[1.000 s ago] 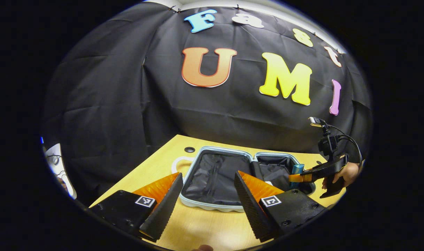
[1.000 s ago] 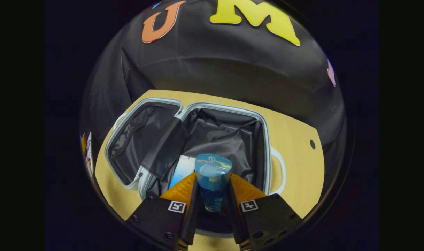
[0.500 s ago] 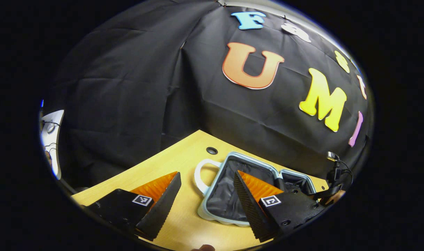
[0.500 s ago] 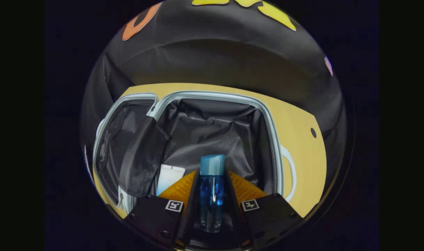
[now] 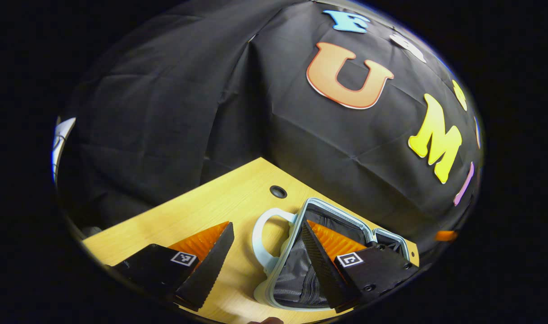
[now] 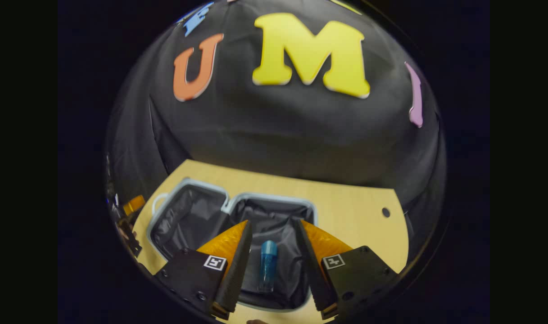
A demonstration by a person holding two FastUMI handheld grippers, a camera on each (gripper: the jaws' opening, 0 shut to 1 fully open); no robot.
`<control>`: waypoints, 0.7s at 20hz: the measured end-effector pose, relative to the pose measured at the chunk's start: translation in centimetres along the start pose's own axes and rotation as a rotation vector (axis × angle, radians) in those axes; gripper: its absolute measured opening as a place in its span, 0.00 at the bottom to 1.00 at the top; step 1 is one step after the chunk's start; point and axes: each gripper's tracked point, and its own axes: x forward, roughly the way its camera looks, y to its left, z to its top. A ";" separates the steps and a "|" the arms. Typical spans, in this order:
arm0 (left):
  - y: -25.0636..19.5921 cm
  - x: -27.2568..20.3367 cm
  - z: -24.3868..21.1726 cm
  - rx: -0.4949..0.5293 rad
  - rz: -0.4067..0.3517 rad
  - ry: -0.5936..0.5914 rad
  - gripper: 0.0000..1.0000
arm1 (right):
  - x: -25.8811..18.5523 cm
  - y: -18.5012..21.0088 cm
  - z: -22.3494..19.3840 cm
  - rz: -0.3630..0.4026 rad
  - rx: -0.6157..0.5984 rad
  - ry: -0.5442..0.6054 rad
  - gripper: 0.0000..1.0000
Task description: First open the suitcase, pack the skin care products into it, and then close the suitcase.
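We judge the packing step to be at or near its end: the suitcase (image 6: 231, 216) lies open flat on the wooden table (image 6: 346, 202), both halves showing dark lining, and a blue bottle (image 6: 267, 265) lies on its side in the right-hand half in the right gripper view. The right gripper (image 6: 272, 252) hangs above that half with its jaws wide apart; the bottle shows between the fingers but neither finger touches it, so we read it as resting on the lining, not held.

Contents: in the right gripper view we see only the blue bottle in the right half. The left half looks empty of products as far as we can tell, though part of the interior is hidden behind the gripper's fingers.

In the left gripper view the left gripper (image 5: 267, 256) hovers low at the suitcase's outer end, jaws wide and holding nothing. The white handle (image 5: 262, 238) sits between its fingers, and the pale rim (image 5: 301, 211) of that half runs just behind the right-hand finger.

Next move, in our judgement: if no products remain outside, closing follows. That calls for the left gripper to take the rim or handle of its half and swing it over the hinge, with the right gripper lifted clear first.
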 end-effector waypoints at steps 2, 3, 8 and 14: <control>0.5 0.8 -0.5 -0.073 -0.024 0.023 0.96 | -4.6 -2.9 3.5 -0.041 0.003 -0.096 0.65; 0.5 1.2 -0.8 -0.116 -0.039 0.036 0.96 | -7.0 -4.5 5.0 -0.072 0.003 -0.140 0.67; 1.6 3.3 -2.8 -0.222 -0.061 0.101 0.96 | -18.6 -11.2 10.1 -0.221 -0.056 -0.326 0.80; 1.3 5.6 -5.2 -0.257 -0.075 0.197 0.80 | -27.0 -11.4 9.3 -0.277 -0.114 -0.360 0.79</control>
